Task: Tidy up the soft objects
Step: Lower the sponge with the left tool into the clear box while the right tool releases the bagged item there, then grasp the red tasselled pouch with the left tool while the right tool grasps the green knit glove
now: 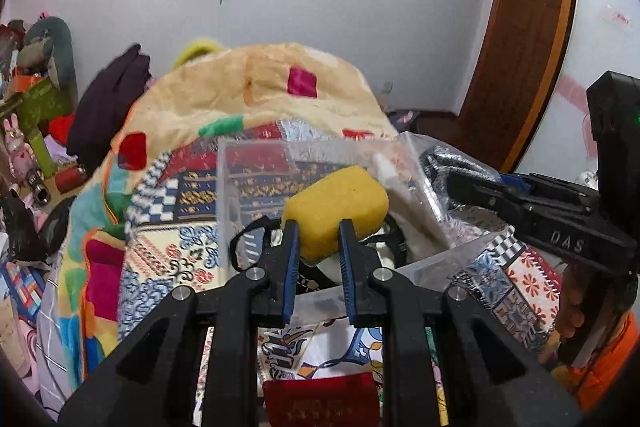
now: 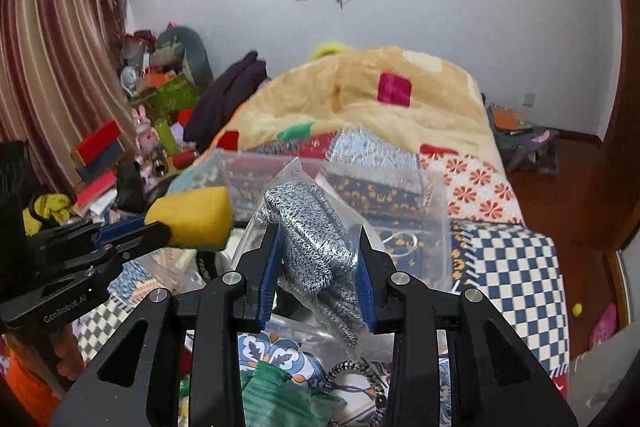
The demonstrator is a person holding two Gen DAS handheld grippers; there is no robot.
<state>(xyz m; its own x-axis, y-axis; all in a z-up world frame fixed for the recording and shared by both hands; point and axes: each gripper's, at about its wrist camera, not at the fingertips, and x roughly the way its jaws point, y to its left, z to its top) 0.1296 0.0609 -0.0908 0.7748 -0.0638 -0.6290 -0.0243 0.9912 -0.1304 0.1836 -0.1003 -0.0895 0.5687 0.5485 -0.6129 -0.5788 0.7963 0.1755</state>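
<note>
Left gripper [image 1: 319, 227] — pinching a yellow sponge [image 1: 336, 209], held above the clear plastic bin [image 1: 256, 155] on the patchwork quilt [image 1: 168, 227]. Right gripper [image 2: 318, 239], at 3 o'clock of the sponge — clamped on 1 bagged grey knit gloves [image 2: 316, 239], over the same bin.

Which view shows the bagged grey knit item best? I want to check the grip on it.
The right wrist view: the grey knit item in its clear bag sits centred between the right gripper pads. The left wrist view shows only a grey patch beyond the yellow sponge.
</note>
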